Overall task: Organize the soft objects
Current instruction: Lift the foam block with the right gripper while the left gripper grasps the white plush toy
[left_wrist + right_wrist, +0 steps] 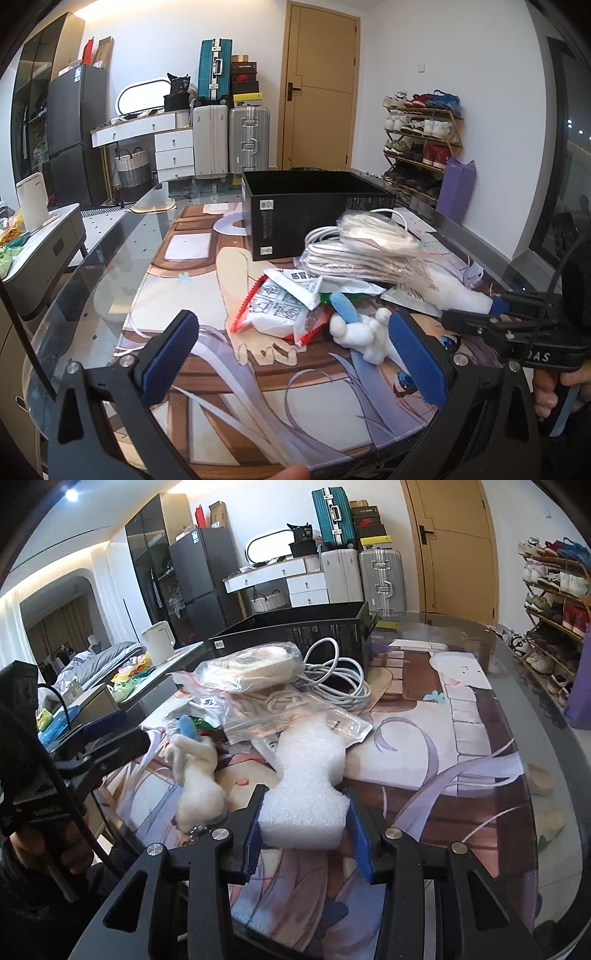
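Note:
My right gripper [304, 805] is shut on the near end of a white foam block [306, 775] that lies on the printed desk mat [461, 738]. From the left wrist view the same foam [458, 291] shows at the right, with the right gripper [495, 310] on it. My left gripper [291, 321] stands open and holds nothing. Just beyond its fingers lie a white plush toy with a blue ear [362, 332] and a red-edged white packet [280, 310]. The open black box [314, 206] stands behind the pile.
Clear bags of cord [255, 668] and a coiled white cable [340, 683] are heaped between the foam and the box [295, 635]. The glass table's edge [92, 258] curves at the left. A hand [550, 391] grips the right tool.

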### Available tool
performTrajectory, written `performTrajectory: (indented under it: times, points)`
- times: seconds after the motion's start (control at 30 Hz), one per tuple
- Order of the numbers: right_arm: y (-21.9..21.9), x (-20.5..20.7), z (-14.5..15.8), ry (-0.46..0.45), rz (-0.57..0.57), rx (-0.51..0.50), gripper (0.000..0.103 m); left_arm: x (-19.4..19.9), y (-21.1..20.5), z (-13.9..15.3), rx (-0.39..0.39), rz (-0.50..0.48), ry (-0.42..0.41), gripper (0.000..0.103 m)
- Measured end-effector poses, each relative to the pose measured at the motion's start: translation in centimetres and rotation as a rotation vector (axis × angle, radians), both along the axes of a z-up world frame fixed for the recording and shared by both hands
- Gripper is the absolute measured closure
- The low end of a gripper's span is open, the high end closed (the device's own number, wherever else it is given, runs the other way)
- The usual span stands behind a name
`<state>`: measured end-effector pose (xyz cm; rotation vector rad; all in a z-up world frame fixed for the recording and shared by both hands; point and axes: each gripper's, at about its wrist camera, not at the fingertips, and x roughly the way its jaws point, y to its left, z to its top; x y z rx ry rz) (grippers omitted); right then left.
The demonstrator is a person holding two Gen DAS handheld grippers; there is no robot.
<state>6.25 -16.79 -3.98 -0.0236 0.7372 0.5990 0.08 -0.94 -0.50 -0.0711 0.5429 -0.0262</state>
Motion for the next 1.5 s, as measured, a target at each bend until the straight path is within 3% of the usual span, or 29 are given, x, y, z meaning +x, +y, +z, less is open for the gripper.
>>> performTrajectory:
  times: [0.3,0.6,0.77,0.93,1.07,1.2,1.5]
  points:
    - [-0.8,-0.5,0.3,-0.03,-0.004,0.014,0.068,-0.1,-0.6,-0.3,0.009,-0.041,0.02,0.0]
    - [-2.0,-1.9,0.4,-0.044,0.0,0.016,0.068,-0.2,-1.0,-0.4,-0.045,-0.133,0.034,0.002]
    - [-3.0,-2.5,0.3,-0.039,-0.005,0.003,0.068,-0.1,-2.1,-0.4,-0.06,-0.197,0.049,0.017]
    - [-3.9,-2.6,0.0,-0.025,-0.011,-0.001,0.068,0.3,-3.6,-1.0,-0.021,-0.234,0.089,0.03]
    - [-4.0,-2.5,-0.1,-0.021,-0.005,0.001,0.067,0.7,-3.6,-1.1,-0.054,-0.245,0.108,0.03]
    - [-3.9,-2.5,-0.1,-0.028,0.005,0.001,0.059,1.1,-3.4,-1.1,-0.087,-0.249,0.128,0.03]
    - [-3.2,-2.2,-0.1,-0.047,0.011,-0.029,0.059,2.2,-3.2,-1.3,-0.137,-0.253,0.152,0.029]
